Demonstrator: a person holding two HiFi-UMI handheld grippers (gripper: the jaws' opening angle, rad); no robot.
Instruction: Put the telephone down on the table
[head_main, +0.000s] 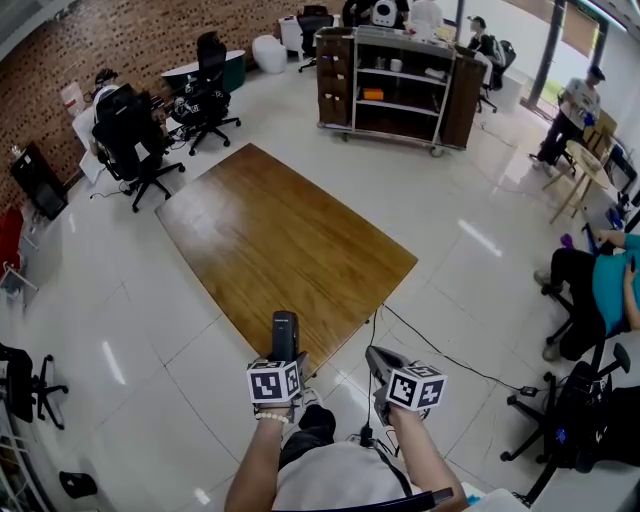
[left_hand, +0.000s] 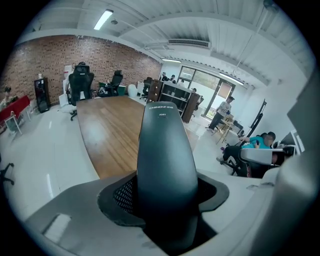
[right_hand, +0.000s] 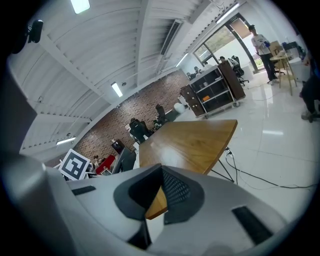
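Note:
A black telephone handset (head_main: 284, 334) stands up between the jaws of my left gripper (head_main: 285, 356), which is shut on its lower part. In the left gripper view the telephone (left_hand: 166, 150) fills the middle, with the pads of that gripper (left_hand: 167, 197) pressed on either side of it. The wooden table (head_main: 290, 240) lies just ahead of both grippers, its near corner below the handset. My right gripper (head_main: 379, 357) hangs beside the left one with nothing in it. In the right gripper view the tips of my right gripper (right_hand: 161, 172) meet, and the table (right_hand: 190, 142) shows beyond.
A dark shelf cart (head_main: 395, 85) stands past the table's far side. Black office chairs (head_main: 140, 150) and seated people are at the back left. A person in teal (head_main: 600, 290) sits at the right, with a black chair (head_main: 570, 420) near. A cable (head_main: 440, 350) runs over the tiled floor.

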